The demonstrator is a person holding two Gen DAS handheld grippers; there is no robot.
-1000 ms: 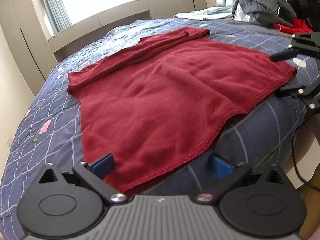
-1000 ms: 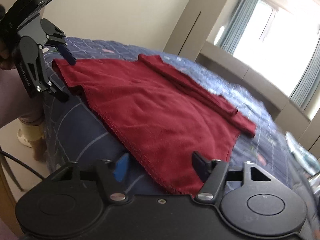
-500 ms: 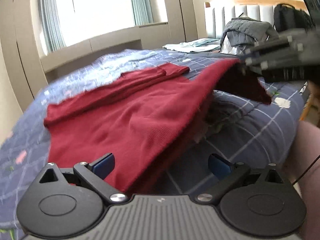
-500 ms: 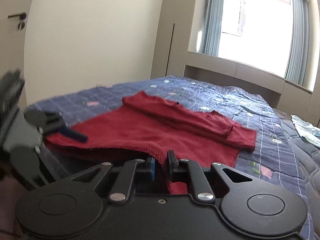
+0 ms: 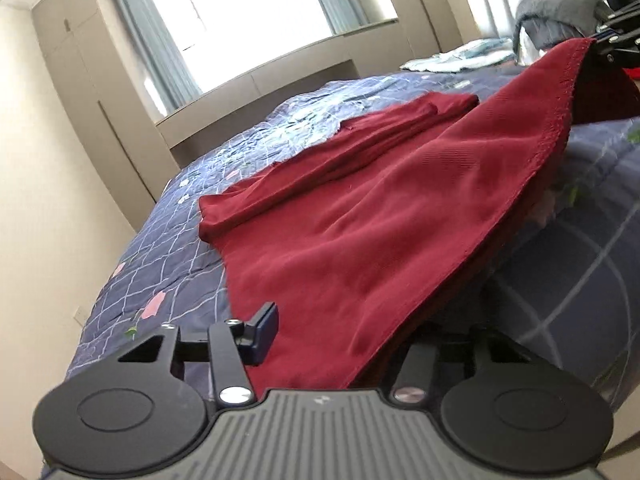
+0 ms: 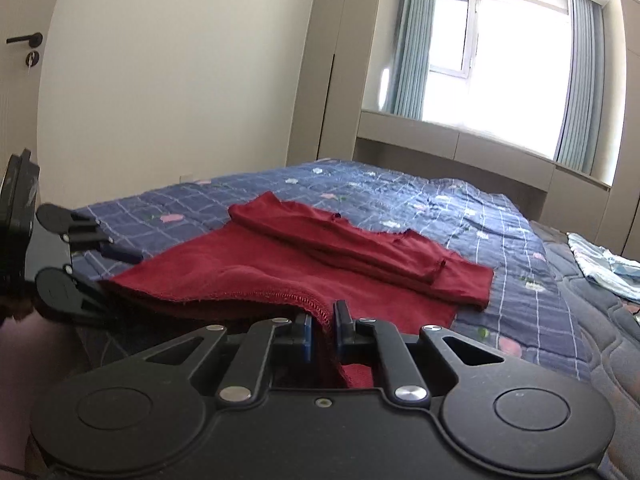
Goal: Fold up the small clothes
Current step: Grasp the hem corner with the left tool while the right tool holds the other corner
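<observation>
A dark red garment (image 5: 360, 216) lies spread on the blue patterned bed, its sleeves folded across the far part (image 6: 360, 244). My right gripper (image 6: 322, 328) is shut on the garment's hem corner and holds it lifted off the bed; it shows at the upper right in the left wrist view (image 5: 616, 40). My left gripper (image 5: 340, 336) is at the other hem corner: the cloth drapes over its right finger and hides it, the left finger (image 5: 266, 330) stands beside the cloth. In the right wrist view the left gripper (image 6: 104, 276) has its fingers apart around the hem.
The bed's blue quilt (image 6: 400, 196) stretches toward a window ledge (image 6: 460, 140). A light blue cloth (image 6: 604, 264) lies at the far right. A grey jacket (image 5: 560, 8) is piled at the headboard. A wall and door (image 6: 24, 44) stand left.
My right gripper has kept its hold on the hem corner and lifted it higher. My left gripper has moved in onto the other corner, with cloth now over its right finger.
</observation>
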